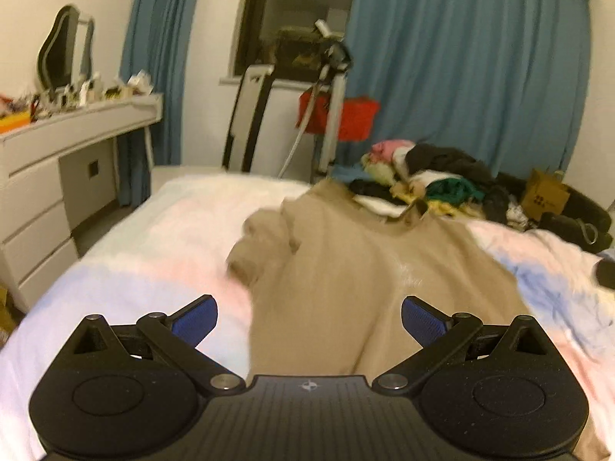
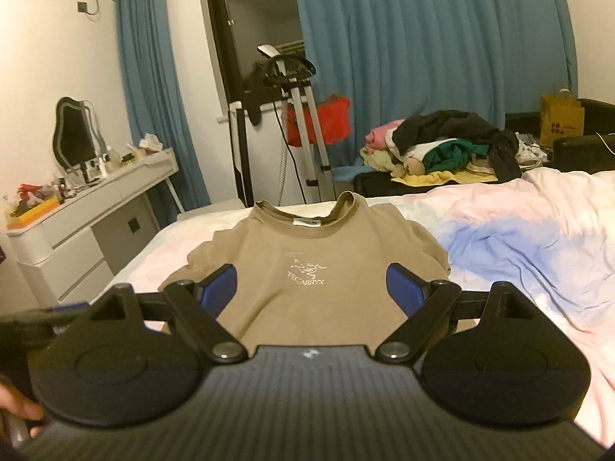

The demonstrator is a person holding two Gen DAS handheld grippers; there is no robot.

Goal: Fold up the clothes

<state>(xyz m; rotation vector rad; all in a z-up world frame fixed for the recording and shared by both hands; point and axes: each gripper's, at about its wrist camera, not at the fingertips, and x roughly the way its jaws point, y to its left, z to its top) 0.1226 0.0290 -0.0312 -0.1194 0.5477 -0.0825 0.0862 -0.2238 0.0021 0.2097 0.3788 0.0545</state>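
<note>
The tan cotton T-shirt (image 2: 307,269) carries a pale chest print, roughly "TECARRCC"; its neck label is unreadable.

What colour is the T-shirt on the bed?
Tan, with a white chest print; the T-shirt shows best in the right wrist view.

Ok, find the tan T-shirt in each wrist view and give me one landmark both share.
Left wrist: the tan T-shirt fills the centre, blurred, running from between the open left gripper toward the clothes pile.
Right wrist: the T-shirt lies flat at centre, logo up, collar far, beyond the open right gripper.
Shared landmark: the red bag by the blue curtain.
</note>
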